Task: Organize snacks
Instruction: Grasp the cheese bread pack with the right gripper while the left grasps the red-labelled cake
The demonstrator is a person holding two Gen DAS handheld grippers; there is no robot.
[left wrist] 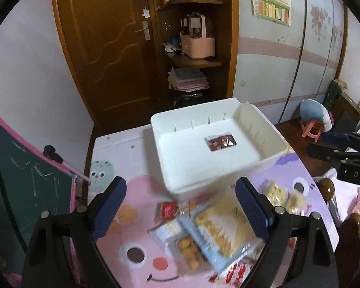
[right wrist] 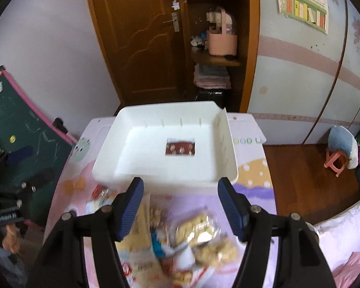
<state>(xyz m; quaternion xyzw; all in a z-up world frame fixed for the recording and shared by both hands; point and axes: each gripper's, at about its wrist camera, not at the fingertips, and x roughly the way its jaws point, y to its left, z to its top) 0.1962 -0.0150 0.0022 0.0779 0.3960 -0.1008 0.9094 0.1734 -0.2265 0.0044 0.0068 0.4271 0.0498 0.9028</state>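
Both tongs, left [left wrist: 181, 206] and right [right wrist: 181, 207], hang wide and empty over the snack pile [left wrist: 204, 235] on the surface, with the white bin [right wrist: 225, 168] holding one brown packet [right wrist: 180, 149] just beyond, neither clearly nearer.

Pretty lived-in bedroom: brown wooden door [left wrist: 112, 48] at 12 o'clock, with an open corner shelf [left wrist: 194, 60] right beside it holding a pink basket [left wrist: 198, 44] and folded towels [left wrist: 188, 79]. Floral sliding wardrobe [left wrist: 288, 55] at 2 o'clock has a chart poster [left wrist: 270, 0] stuck on. Wood floor [right wrist: 307, 170], pink stool [right wrist: 333, 160], green chalkboard [right wrist: 24, 129] at 9.
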